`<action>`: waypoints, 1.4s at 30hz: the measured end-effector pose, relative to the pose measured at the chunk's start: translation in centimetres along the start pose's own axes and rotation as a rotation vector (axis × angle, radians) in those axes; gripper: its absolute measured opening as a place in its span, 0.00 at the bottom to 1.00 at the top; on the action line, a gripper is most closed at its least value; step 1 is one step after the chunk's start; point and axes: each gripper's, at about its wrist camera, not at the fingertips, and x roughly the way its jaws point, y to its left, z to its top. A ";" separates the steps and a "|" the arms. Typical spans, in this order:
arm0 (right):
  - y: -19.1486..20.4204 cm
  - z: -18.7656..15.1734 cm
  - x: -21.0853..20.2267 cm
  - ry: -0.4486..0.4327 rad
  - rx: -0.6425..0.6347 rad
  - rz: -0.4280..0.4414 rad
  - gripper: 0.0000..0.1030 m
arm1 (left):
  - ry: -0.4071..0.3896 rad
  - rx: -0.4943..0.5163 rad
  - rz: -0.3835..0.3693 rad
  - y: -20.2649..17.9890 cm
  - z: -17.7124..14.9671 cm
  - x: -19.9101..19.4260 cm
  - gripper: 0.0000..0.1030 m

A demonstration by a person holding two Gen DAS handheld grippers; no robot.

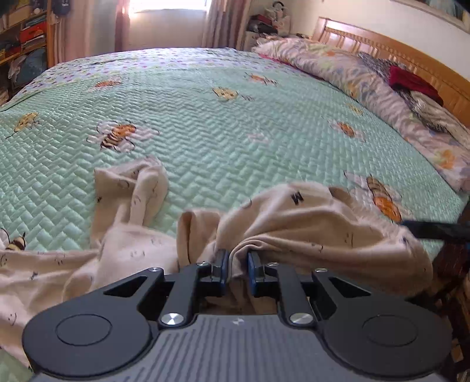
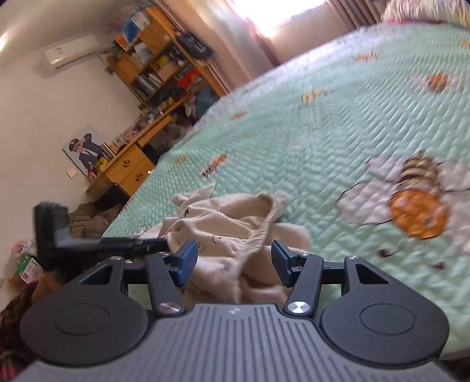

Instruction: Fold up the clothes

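left gripper (image 1: pixel 237 266): fingers clamped on beige garment (image 1: pixel 308 223) fold | right gripper (image 2: pixel 233 258): fingers apart, cloth between, untouched | garment's near edge hidden behind grippers | bed (image 1: pixel 205 117)

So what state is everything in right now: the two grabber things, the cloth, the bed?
Left gripper: shut on a bunched fold of the beige garment.
Right gripper: open, pads clear of the cloth lying between them.
Beige garment: crumpled, unfolded, on the bed.
Green bee quilt: spread flat.
Curtains: drawn partly open.
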 end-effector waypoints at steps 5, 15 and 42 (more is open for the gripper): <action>-1.6 -0.1 5.1 0.100 0.115 -0.118 0.51 | 0.001 0.013 0.004 -0.1 -0.9 -0.7 0.18; -6.4 -2.1 0.1 -0.227 0.625 0.393 0.13 | -0.088 0.032 -0.044 -0.3 -0.7 -3.6 0.68; 7.2 22.8 -8.0 -0.650 0.325 0.206 0.06 | -0.223 -0.148 -0.056 6.7 -2.7 -9.1 0.73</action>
